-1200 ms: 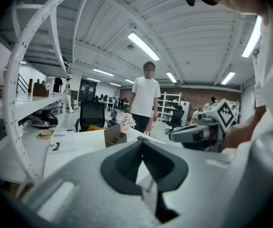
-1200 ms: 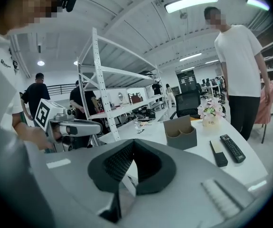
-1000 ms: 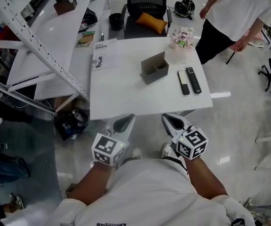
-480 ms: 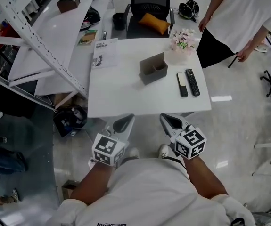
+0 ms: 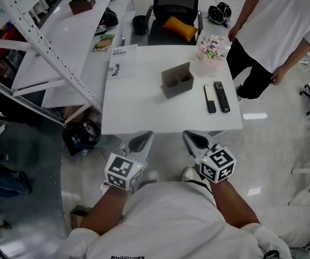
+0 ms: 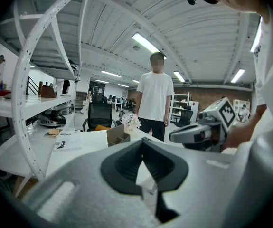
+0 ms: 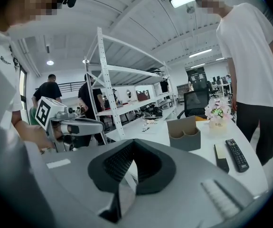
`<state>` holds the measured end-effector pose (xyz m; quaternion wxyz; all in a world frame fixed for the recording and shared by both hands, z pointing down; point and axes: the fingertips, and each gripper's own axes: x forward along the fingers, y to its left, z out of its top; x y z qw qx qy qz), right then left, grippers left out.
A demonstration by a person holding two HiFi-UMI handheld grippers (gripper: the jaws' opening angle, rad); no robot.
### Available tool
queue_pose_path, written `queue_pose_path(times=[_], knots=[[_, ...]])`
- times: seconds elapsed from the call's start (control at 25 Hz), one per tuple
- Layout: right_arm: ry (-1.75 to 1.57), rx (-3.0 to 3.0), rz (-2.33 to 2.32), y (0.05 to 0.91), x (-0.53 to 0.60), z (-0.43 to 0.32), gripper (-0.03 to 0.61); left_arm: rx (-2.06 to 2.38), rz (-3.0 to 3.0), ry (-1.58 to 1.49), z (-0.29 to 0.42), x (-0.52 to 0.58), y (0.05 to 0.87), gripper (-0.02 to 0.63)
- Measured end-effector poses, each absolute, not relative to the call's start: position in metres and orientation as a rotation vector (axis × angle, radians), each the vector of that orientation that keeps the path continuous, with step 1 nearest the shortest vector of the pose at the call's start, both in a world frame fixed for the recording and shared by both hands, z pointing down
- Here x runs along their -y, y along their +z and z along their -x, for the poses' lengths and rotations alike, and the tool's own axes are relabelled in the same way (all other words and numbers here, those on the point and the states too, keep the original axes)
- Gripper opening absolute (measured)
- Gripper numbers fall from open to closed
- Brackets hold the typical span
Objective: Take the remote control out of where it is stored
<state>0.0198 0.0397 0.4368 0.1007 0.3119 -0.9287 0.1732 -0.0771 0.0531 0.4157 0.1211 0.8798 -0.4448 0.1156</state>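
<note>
Holder [image 5: 177, 80]: grey two-pocket box, upright at mid-table; no remote shows sticking out of it.
Black remote [image 5: 222, 96]: lies flat on the white table [image 5: 144, 112], to the right of the holder and apart from it.
Second remote [image 5: 210, 99]: pale face with a dark near end, just beside the black remote on its left and parallel to it.
Long axis: both remotes run near-to-far, one end toward the person.
Left gripper [image 5: 139, 141]: at the table's near edge, tips pressed together, nothing between them.
Right gripper [image 5: 195, 139]: at the same edge, also closed and empty.
Bearing: the remotes lie ahead and a little to the right of the right gripper, well apart from it.
Nearer hand: right. The left would have to cross over.
Judgement: both remotes look already out of the holder. A pickup would need the jaws opened, then closed across the narrow width.
</note>
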Motion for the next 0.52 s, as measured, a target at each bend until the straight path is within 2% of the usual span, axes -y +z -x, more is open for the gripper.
queue_pose_path(times=[0.52], knots=[[0.510,2.735,-0.921,0.4400,-0.0398,-0.0227,0.005,1.291,-2.577,0.336,0.0744,-0.0504,0.4175,0.002]])
